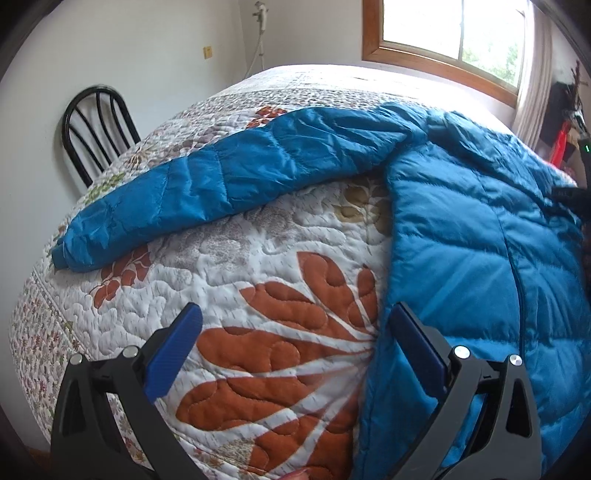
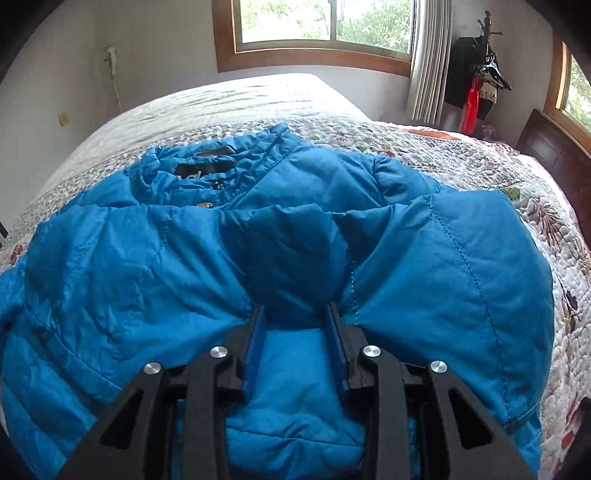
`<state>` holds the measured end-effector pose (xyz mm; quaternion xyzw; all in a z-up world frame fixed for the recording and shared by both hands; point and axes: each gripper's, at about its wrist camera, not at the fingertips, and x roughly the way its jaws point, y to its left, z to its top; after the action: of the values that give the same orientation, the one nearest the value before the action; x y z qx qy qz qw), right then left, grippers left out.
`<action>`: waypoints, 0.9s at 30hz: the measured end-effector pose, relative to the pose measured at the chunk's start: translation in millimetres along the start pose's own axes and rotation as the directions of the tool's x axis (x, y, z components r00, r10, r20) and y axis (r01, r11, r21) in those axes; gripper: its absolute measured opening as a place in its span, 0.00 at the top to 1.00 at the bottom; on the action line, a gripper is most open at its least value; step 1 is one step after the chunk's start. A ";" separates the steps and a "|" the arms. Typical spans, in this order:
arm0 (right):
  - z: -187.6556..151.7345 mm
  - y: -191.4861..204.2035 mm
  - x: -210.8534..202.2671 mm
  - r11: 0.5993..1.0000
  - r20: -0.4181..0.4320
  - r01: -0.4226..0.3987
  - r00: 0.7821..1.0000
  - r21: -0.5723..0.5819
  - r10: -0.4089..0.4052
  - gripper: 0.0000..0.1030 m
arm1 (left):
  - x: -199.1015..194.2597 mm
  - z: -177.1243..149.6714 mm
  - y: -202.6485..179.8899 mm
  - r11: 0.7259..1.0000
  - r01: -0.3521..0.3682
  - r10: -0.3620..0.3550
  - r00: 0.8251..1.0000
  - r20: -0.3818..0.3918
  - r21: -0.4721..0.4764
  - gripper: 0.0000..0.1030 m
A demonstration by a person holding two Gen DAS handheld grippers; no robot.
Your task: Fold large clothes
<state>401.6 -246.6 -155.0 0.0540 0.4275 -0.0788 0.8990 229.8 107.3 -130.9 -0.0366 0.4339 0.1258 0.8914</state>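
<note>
A blue quilted puffer jacket [image 1: 480,240] lies spread on a floral quilted bed [image 1: 258,258]. One sleeve [image 1: 229,173] stretches out to the left across the quilt. My left gripper [image 1: 291,325] is open and empty, its right finger at the jacket's left edge. In the right wrist view the jacket [image 2: 129,277] fills the frame, collar [image 2: 207,166] at the far side. My right gripper [image 2: 295,314] is shut on a bunched fold of the jacket's fabric, which bulges between the blue pads [image 2: 255,332].
A black metal chair [image 1: 96,125] stands at the bed's left side by the wall. A window [image 2: 325,22] and curtain [image 2: 428,59] lie beyond the bed. A coat stand [image 2: 480,74] and a dark headboard [image 2: 554,147] are at the right.
</note>
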 end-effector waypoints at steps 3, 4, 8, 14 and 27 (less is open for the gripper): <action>-1.7 -3.0 -10.2 1.000 0.006 -0.017 1.000 0.005 0.017 0.68 | 6.2 13.5 18.2 0.997 -0.022 0.020 1.000 -0.024 -0.075 0.02; -2.8 -3.4 -14.6 1.000 0.012 -0.023 1.000 -0.002 0.023 0.68 | 8.9 18.7 26.9 0.994 -0.034 0.030 0.999 -0.034 -0.103 0.02; -7.3 -8.4 -24.7 0.999 0.016 -0.046 0.999 0.004 0.046 0.68 | 23.9 35.6 74.2 0.960 -0.065 0.045 0.996 -0.080 -0.273 0.02; -12.9 -5.6 -19.3 0.999 0.019 -0.031 0.999 -0.009 0.031 0.67 | 40.0 37.7 151.3 0.816 -0.147 0.101 0.988 -0.113 -0.559 0.03; -20.6 -4.7 -14.6 1.000 0.047 -0.016 0.999 -0.017 0.017 0.67 | 60.1 41.5 211.6 0.568 -0.142 0.148 0.987 -0.068 -0.811 0.40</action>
<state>376.0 -246.5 -156.7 0.0483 0.4064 -0.0692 0.9098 242.9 330.4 -142.9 -0.4041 0.3265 0.3829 0.7639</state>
